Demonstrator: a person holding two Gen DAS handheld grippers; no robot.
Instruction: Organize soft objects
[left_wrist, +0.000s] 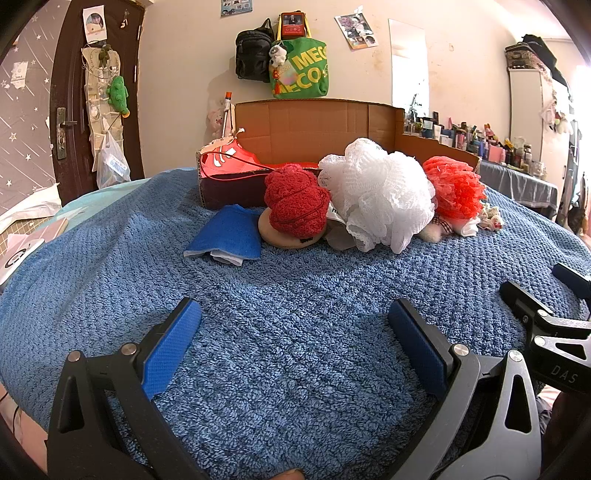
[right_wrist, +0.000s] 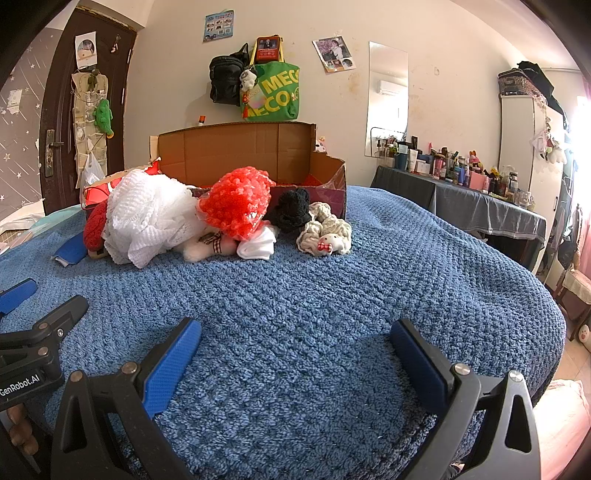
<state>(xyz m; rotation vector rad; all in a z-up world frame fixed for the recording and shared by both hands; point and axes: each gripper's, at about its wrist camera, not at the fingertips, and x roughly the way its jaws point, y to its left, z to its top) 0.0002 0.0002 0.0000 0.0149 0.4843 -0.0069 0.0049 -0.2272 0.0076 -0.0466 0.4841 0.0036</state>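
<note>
A heap of soft things lies on the blue blanket (left_wrist: 295, 332) before an open cardboard box (left_wrist: 317, 125): a folded blue cloth (left_wrist: 227, 236), a red knitted ball (left_wrist: 295, 201) on a tan pad, a white mesh pouf (left_wrist: 376, 192) and an orange-red pouf (left_wrist: 456, 186). From the right wrist the white pouf (right_wrist: 151, 218) and red pouf (right_wrist: 236, 203) also show, beside black yarn (right_wrist: 293, 208), a cream crochet piece (right_wrist: 327, 232) and a white sock (right_wrist: 258, 243). My left gripper (left_wrist: 295, 339) and right gripper (right_wrist: 295, 354) both stand open and empty over the blanket, well short of the heap.
A dark door (left_wrist: 92, 92) with hanging pockets stands at left. Bags (left_wrist: 295, 59) hang on the wall behind the box. A cluttered dresser (right_wrist: 461, 181) with grey cloth lines the right side. Papers and a phone (left_wrist: 22, 251) lie at the blanket's left edge.
</note>
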